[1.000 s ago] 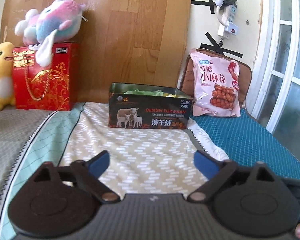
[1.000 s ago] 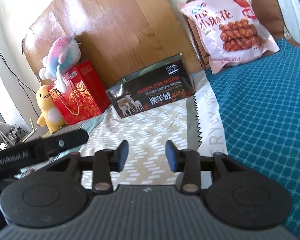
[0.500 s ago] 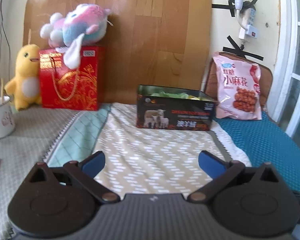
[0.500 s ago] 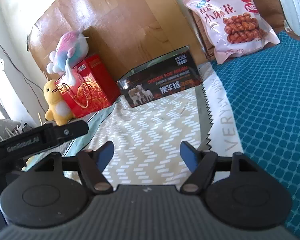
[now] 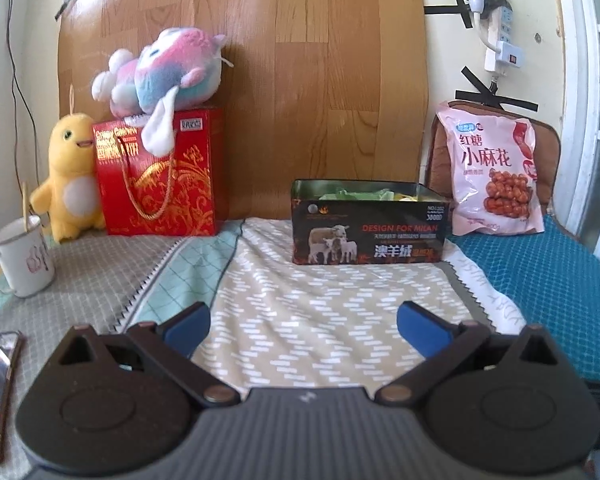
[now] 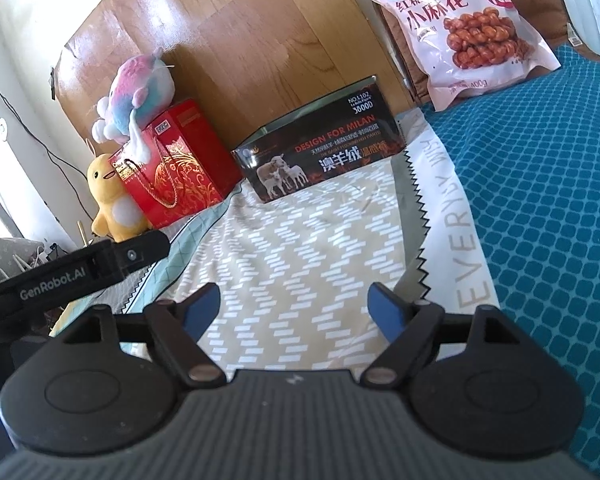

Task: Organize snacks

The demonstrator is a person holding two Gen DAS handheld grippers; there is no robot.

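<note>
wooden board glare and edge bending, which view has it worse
Right wrist view: a broad white sheen washes out the upper left of the wooden board, and the whole scene tilts. Left wrist view: the board is evenly lit with clear grain, but its top edge bows and the window frame curves.

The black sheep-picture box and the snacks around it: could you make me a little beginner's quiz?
1. True or false: the black sheep-printed tin box has its lid on.
2. The pink snack bag of fried twists leans on: A) brown cushion B) red gift bag C) white mug
3. What sits atop the red gift bag?

Key: 1 false, it is open with wrappers inside; 2 A, the brown cushion; 3 the pink-and-blue plush toy.
</note>
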